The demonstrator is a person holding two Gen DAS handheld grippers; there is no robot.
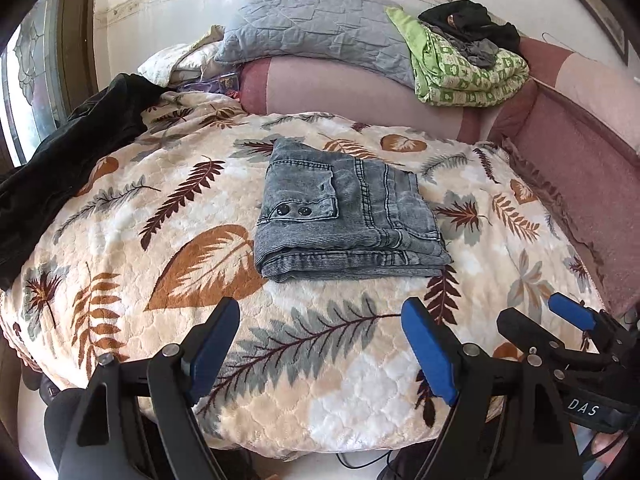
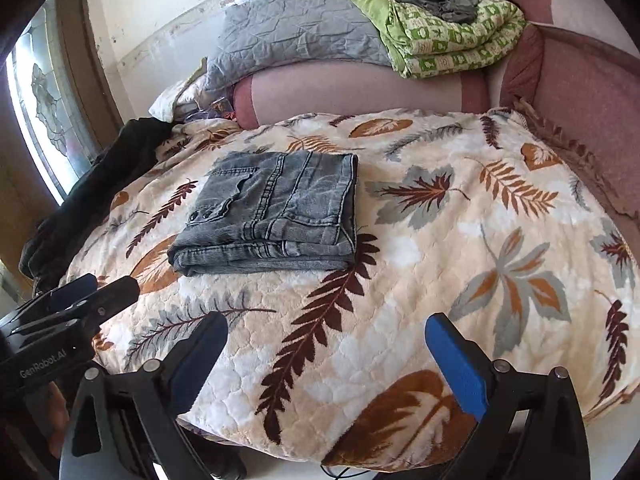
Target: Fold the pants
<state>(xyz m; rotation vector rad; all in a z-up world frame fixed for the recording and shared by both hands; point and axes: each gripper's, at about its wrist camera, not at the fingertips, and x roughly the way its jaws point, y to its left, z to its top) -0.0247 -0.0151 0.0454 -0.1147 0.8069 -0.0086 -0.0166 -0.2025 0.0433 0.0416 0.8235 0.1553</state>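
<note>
Grey denim pants (image 1: 344,216) lie folded into a compact rectangle on the leaf-patterned blanket (image 1: 168,216); they also show in the right wrist view (image 2: 272,216). My left gripper (image 1: 320,320) is open and empty, held back from the pants near the blanket's front edge. My right gripper (image 2: 326,334) is open and empty too, to the right of the pants and nearer the front. The right gripper shows at the lower right of the left wrist view (image 1: 536,312), and the left gripper at the lower left of the right wrist view (image 2: 96,284).
A dark garment (image 1: 68,160) lies at the blanket's left edge. At the back are a pink bolster (image 1: 340,92), a grey quilted pillow (image 1: 312,28) and a green patterned blanket (image 1: 468,72) with dark clothes on top. A window (image 1: 28,80) is at left.
</note>
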